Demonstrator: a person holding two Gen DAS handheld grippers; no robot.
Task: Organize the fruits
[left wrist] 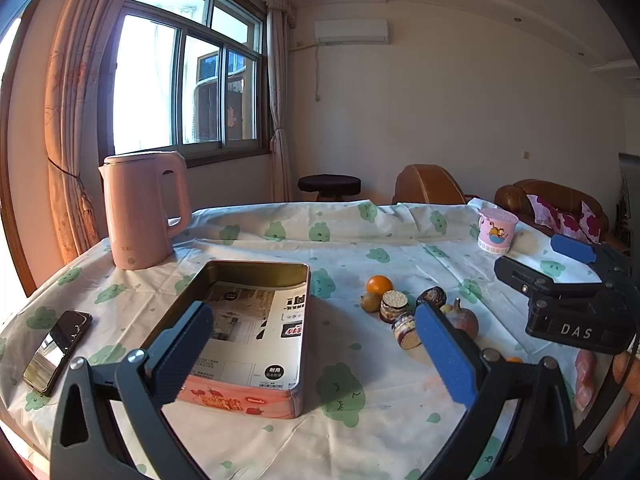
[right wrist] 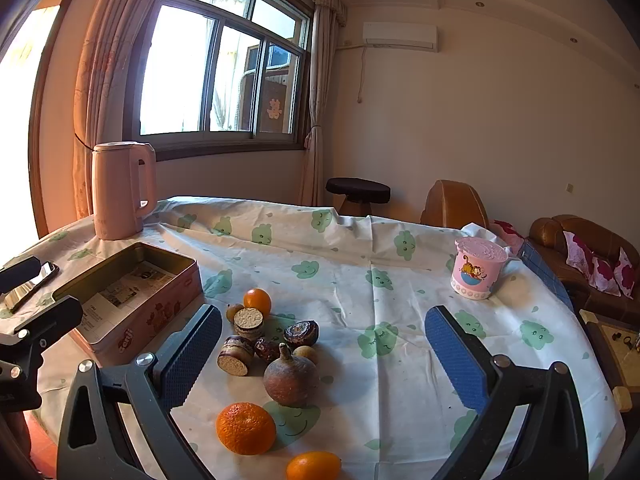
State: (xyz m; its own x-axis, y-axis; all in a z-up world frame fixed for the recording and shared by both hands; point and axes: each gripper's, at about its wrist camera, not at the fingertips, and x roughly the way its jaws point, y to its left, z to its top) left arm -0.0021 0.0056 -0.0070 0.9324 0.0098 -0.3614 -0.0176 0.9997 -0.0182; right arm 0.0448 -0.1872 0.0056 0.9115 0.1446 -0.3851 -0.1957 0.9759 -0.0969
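Note:
A pink open tin box [left wrist: 256, 336] [right wrist: 132, 300] lined with printed paper sits on the table. Right of it lies a cluster of fruit: a small orange [left wrist: 379, 284] [right wrist: 257, 301], a pomegranate [left wrist: 464, 320] [right wrist: 290, 378], dark passion fruits [right wrist: 301, 333] and cut round pieces [right wrist: 248, 322]. A big orange [right wrist: 245, 428] and a kumquat [right wrist: 313, 466] lie nearest in the right wrist view. My left gripper [left wrist: 316, 348] is open and empty above the tin's near right side. My right gripper [right wrist: 324, 356] is open and empty above the fruit cluster; it also shows in the left wrist view [left wrist: 560, 280].
A pink kettle [left wrist: 144, 208] [right wrist: 120, 190] stands at the far left of the table. A phone [left wrist: 58, 350] lies left of the tin. A pink cartoon cup [left wrist: 496, 230] [right wrist: 478, 268] stands at the far right. Sofas and a stool are behind the table.

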